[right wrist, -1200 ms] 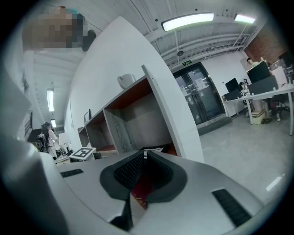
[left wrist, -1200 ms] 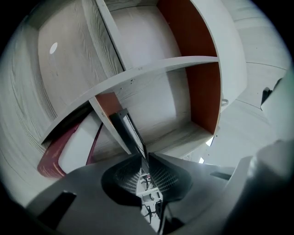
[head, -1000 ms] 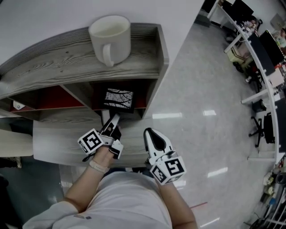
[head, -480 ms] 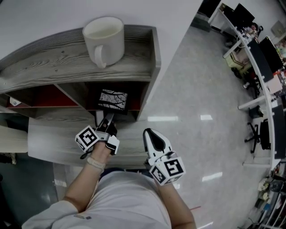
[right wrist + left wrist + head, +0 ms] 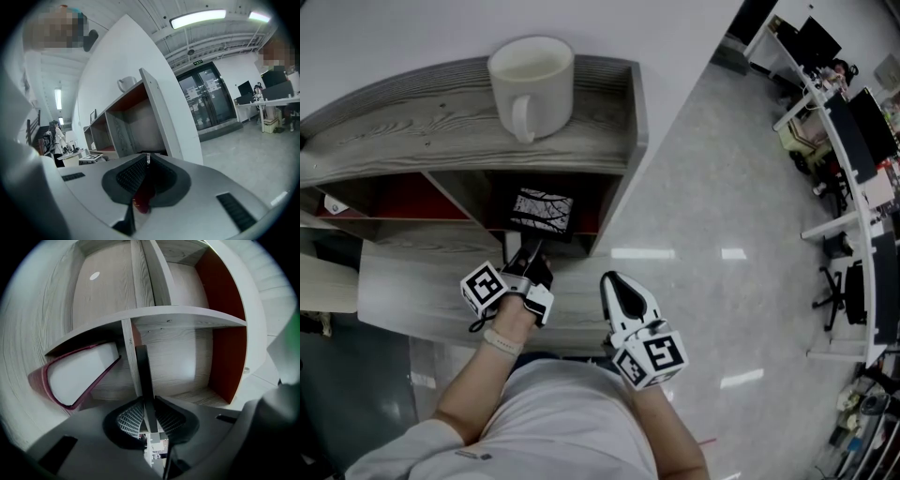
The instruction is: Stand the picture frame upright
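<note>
The picture frame point(image 5: 544, 212), black with a white branch-like print, sits in the shelf's right cubby with its face showing from above. My left gripper point(image 5: 530, 259) reaches in from the front, and its jaws are closing on the frame's near edge. In the left gripper view the frame point(image 5: 142, 371) shows edge-on as a thin dark strip running up between the left gripper point(image 5: 146, 401) pads, which touch it on both sides. My right gripper point(image 5: 615, 280) hangs in front of the shelf, to the right, apart from the frame. Seen in its own view, the right gripper point(image 5: 146, 157) is shut with nothing in it.
A white mug point(image 5: 532, 80) stands on top of the grey wooden shelf unit point(image 5: 412, 127). The cubbies have red side walls point(image 5: 225, 348). A white object with a dark red rim point(image 5: 79, 376) lies in the cubby left of the frame. Polished floor point(image 5: 722, 216) and office desks lie to the right.
The left gripper has shifted slightly left and stays at the frame's near edge. The frame sits in the same cubby. The right gripper has not moved.
</note>
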The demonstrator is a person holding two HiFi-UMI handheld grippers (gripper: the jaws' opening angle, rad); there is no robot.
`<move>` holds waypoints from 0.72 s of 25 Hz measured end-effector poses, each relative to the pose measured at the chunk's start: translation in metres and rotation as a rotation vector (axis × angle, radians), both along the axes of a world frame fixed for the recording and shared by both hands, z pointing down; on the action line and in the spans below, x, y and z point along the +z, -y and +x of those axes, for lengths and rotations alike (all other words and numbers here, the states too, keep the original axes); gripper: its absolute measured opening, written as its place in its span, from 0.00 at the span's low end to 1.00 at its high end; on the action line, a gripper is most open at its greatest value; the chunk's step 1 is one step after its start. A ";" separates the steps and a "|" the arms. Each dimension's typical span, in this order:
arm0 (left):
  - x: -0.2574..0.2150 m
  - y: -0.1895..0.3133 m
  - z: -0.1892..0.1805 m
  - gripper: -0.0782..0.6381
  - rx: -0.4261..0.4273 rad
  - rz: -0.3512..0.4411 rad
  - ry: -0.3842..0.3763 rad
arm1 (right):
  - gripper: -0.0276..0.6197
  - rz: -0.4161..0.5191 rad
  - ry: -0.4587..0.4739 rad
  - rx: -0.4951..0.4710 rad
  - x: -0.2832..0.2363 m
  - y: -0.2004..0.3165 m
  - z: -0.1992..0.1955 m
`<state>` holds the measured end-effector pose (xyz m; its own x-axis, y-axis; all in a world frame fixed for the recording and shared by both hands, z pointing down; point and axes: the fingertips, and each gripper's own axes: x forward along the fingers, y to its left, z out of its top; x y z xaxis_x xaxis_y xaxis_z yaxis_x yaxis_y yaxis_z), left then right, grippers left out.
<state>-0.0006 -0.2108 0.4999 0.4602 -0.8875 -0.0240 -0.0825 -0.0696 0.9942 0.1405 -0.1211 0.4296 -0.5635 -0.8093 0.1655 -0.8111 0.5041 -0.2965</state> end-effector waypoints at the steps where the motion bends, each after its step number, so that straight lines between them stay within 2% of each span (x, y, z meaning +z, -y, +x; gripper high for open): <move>1: 0.000 -0.001 0.000 0.22 -0.004 -0.004 -0.003 | 0.09 -0.001 0.001 -0.001 0.000 0.000 -0.001; 8: 0.003 -0.011 0.012 0.22 -0.022 -0.021 -0.038 | 0.09 -0.006 0.006 0.012 0.003 0.000 0.000; 13: 0.000 -0.016 0.033 0.22 0.018 -0.013 -0.080 | 0.09 -0.006 0.006 0.024 0.002 0.000 0.002; 16: -0.003 -0.018 0.041 0.23 0.055 0.007 -0.058 | 0.09 -0.007 0.005 0.032 0.002 -0.001 0.003; 18: -0.007 -0.020 0.045 0.25 0.098 0.039 -0.006 | 0.09 -0.008 0.006 0.037 0.003 -0.001 0.004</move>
